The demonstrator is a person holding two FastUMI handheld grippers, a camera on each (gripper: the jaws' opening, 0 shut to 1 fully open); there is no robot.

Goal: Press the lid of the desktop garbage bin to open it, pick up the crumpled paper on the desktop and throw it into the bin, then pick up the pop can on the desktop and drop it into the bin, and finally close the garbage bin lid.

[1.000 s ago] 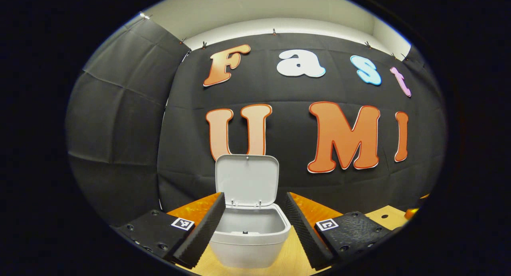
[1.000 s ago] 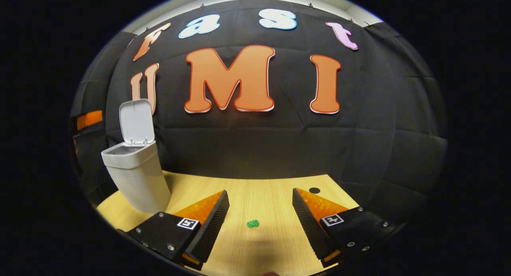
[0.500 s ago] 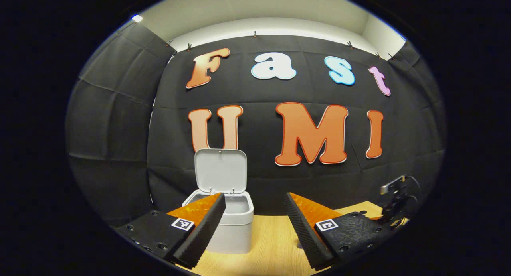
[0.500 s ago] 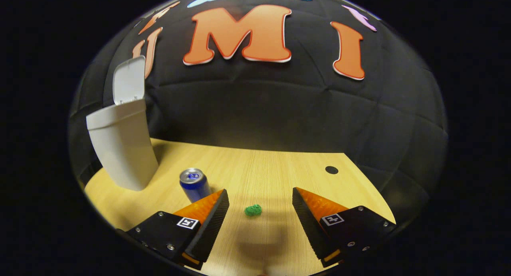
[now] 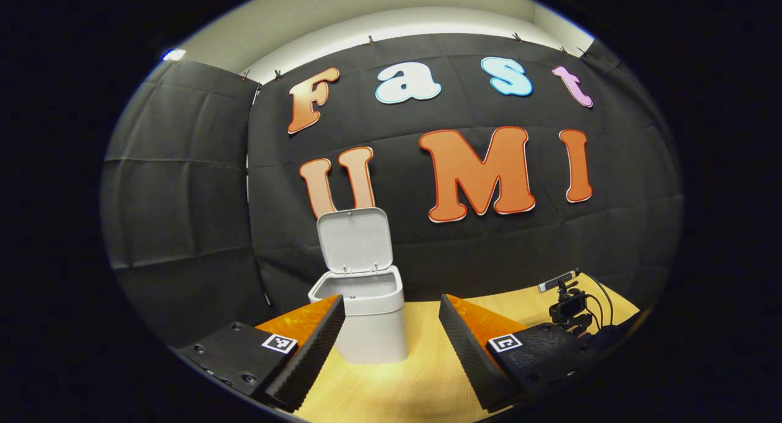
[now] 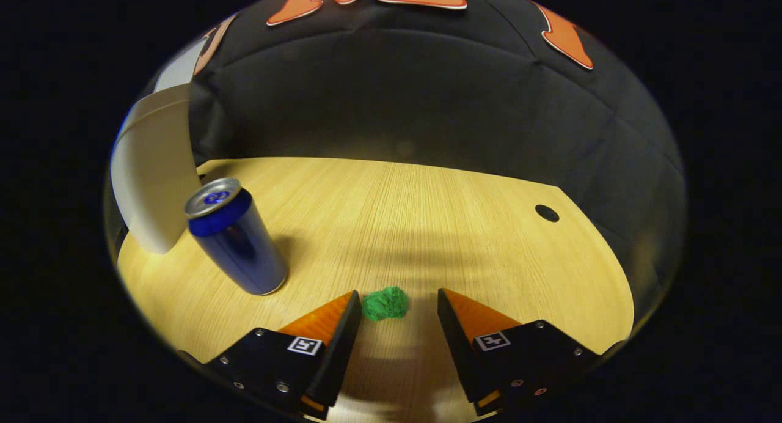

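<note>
Both hand-held grippers wide open, holding nothing: right (image 6: 394,301) around green paper (image 6: 385,304) on worktop (image 6: 427,215), can (image 6: 235,239) and bin (image 6: 153,172) leftward; left (image 5: 391,310) facing open-lidded bin (image 5: 363,316).

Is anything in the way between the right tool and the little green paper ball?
Nothing visible is. The green paper ball lies on the bare wooden table, just ahead of the right tool, whose fingers are spread apart. The blue can stands off to one side, toward the bin.

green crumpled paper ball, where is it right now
In the right gripper view the green crumpled paper ball lies on the wooden desktop between the right gripper's open fingers, nearer the left one.
</note>
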